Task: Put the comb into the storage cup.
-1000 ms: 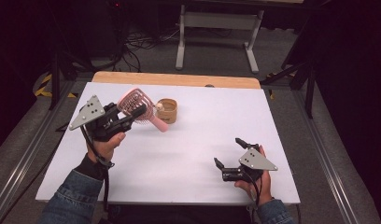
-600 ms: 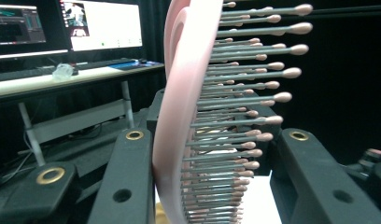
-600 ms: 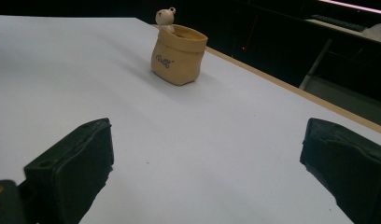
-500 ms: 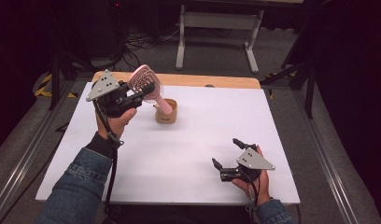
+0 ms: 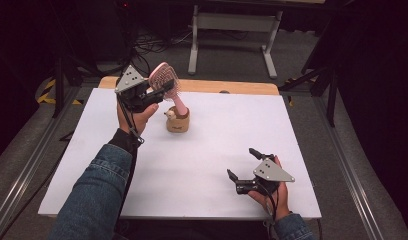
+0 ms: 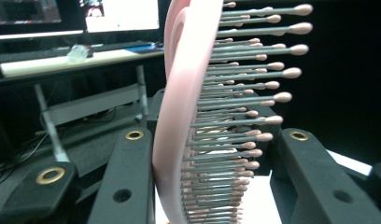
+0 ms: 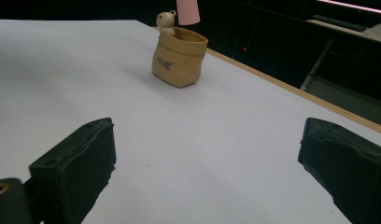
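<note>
Grey floor [image 5: 232, 55] (dark room); metal stand [image 5: 232, 30]

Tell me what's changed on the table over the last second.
The left gripper, shut on the pink hairbrush, has carried it toward the table's far edge and tipped it upright, its handle now pointing down into the tan pot. The right gripper stayed open and resting near the front edge; the pot hasn't moved.

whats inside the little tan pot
The pink hairbrush handle end dips in at the tan pot mouth, held by the left gripper. The pot's inside is hidden by its wall.
</note>
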Tool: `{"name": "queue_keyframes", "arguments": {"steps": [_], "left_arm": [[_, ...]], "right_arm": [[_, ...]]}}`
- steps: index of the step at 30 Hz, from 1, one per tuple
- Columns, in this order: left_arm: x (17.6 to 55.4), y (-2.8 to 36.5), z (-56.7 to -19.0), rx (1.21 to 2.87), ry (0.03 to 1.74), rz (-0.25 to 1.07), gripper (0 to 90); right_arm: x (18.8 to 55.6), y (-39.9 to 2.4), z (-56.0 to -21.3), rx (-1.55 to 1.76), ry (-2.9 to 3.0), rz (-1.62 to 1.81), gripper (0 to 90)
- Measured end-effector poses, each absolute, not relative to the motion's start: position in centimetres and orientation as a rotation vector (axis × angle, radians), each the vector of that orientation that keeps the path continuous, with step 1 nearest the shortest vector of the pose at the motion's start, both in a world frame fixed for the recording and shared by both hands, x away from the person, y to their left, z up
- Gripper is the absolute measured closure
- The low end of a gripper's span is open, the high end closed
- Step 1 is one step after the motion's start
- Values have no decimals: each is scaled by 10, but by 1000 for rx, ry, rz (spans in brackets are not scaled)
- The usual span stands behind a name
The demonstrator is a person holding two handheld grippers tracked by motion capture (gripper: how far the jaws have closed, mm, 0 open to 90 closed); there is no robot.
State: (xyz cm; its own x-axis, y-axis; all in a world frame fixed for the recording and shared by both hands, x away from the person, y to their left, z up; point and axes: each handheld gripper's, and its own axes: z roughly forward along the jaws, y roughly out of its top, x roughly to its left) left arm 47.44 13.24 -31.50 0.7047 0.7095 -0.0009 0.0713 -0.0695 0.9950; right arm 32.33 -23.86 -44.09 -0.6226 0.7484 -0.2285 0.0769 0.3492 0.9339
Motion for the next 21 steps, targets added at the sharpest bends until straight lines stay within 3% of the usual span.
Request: {"name": "queue_keyframes", "arguments": {"steps": [21], "left_arm": [[504, 115, -353, 1653, 758, 549, 630]], "right_arm": [[325, -234, -446, 707, 2006, 1308, 73]]}}
